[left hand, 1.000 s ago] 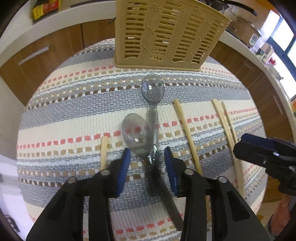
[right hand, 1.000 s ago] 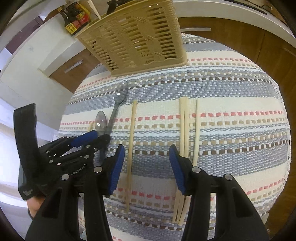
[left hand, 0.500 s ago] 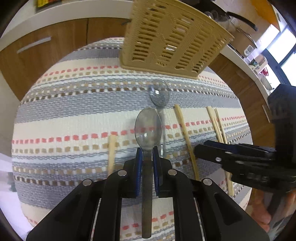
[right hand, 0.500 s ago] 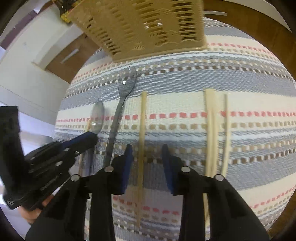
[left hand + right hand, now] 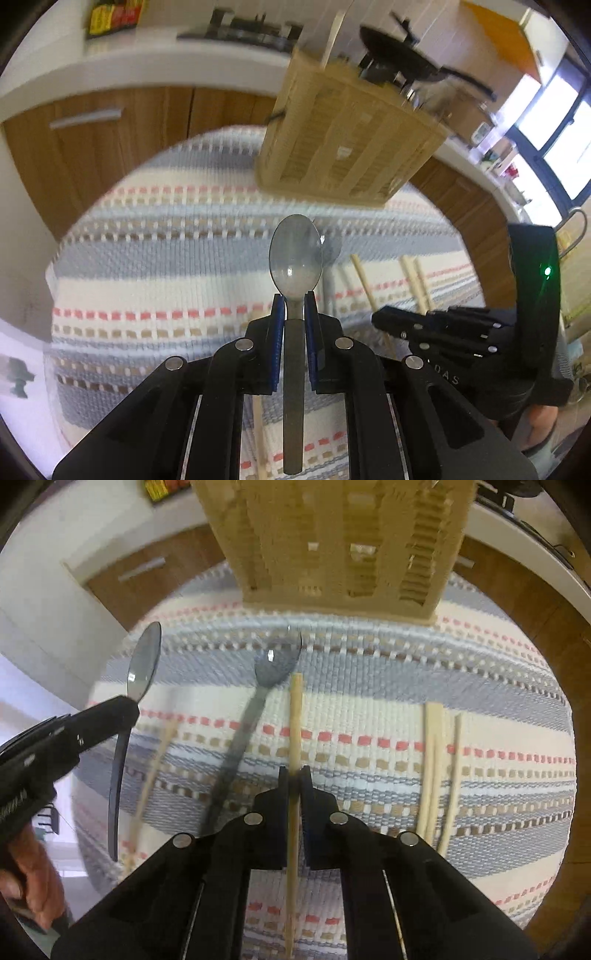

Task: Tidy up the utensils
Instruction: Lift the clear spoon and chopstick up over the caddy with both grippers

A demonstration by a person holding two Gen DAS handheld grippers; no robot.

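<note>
The left tool [image 5: 294, 295] has lifted its pinched clear spoon [image 5: 295, 254] off the desk's middle; the right tool [image 5: 294, 771] has just clamped a chopstick [image 5: 295, 716] lying there, ready for the basket [image 5: 332, 542] at the far edge.

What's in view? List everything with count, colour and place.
Mat: one, striped, underneath everything.
Basket: one, beige, mat's far edge.
Held spoon: one, translucent grey, raised above mat.
Loose spoon: one, translucent grey, lying mid-mat.
Held chopstick: one, pale wood, beside loose spoon.
Loose chopsticks: four, pale wood, on mat; one left, three right.
Left gripper: one, black, jaws just closed on held spoon.
Right gripper: one, black, shut on held chopstick.
</note>
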